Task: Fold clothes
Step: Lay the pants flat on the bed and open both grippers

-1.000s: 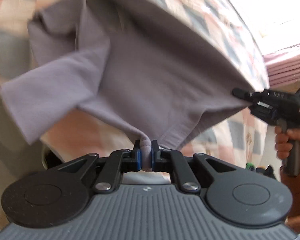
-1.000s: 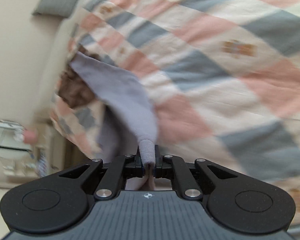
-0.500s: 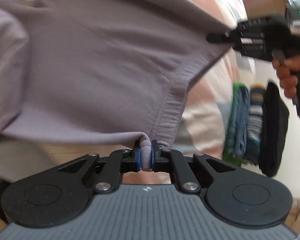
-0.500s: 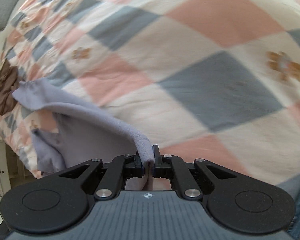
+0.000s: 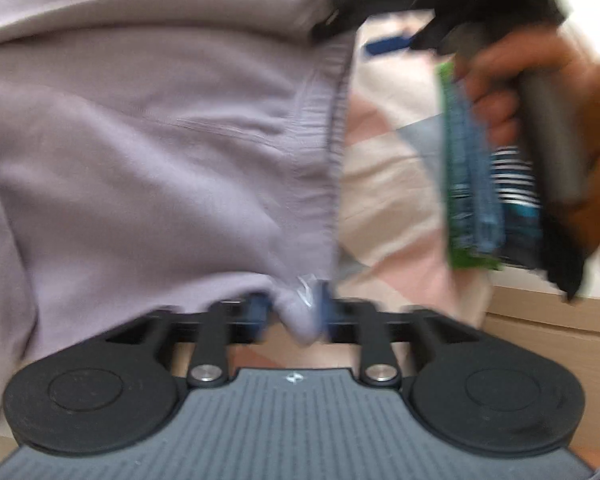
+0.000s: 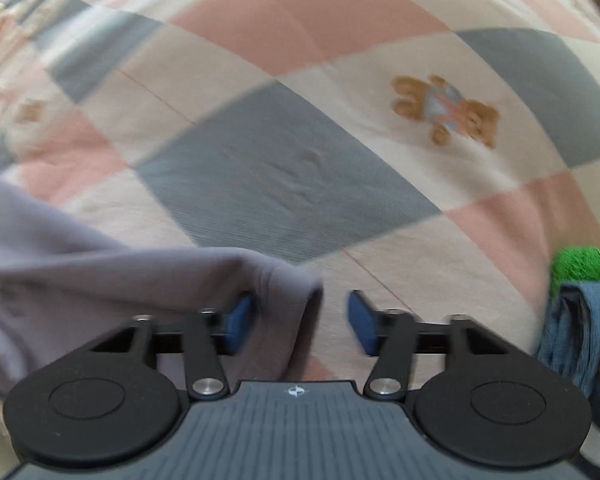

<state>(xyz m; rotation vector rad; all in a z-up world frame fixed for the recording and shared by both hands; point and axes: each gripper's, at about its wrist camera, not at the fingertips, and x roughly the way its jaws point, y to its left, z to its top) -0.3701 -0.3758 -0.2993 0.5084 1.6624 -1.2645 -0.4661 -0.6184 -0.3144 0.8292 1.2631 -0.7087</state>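
Observation:
A lilac garment (image 5: 148,152) fills the left and middle of the left wrist view, spread over the checked bedspread (image 6: 284,168). My left gripper (image 5: 290,312) has its jaws opening, and a bunched corner of the garment still lies loosely between the blue pads. My right gripper (image 6: 298,314) points down at the bed with its jaws opening wide. The garment's other corner (image 6: 276,292) rests beside its left pad, clear of the right pad. In the left wrist view a hand (image 5: 532,80) holds that gripper at the garment's far hem.
A stack of folded clothes (image 5: 480,184), green, blue and striped, lies on the bed just right of the garment and shows at the right edge (image 6: 572,320) of the right wrist view. A wooden bed frame (image 5: 548,320) runs below the stack. A teddy bear print (image 6: 444,112) marks the bedspread.
Both grippers came down to the bedspread with the garment. Their jaws, shut on its corners before, now stand apart. The folded stack has come close on the right.

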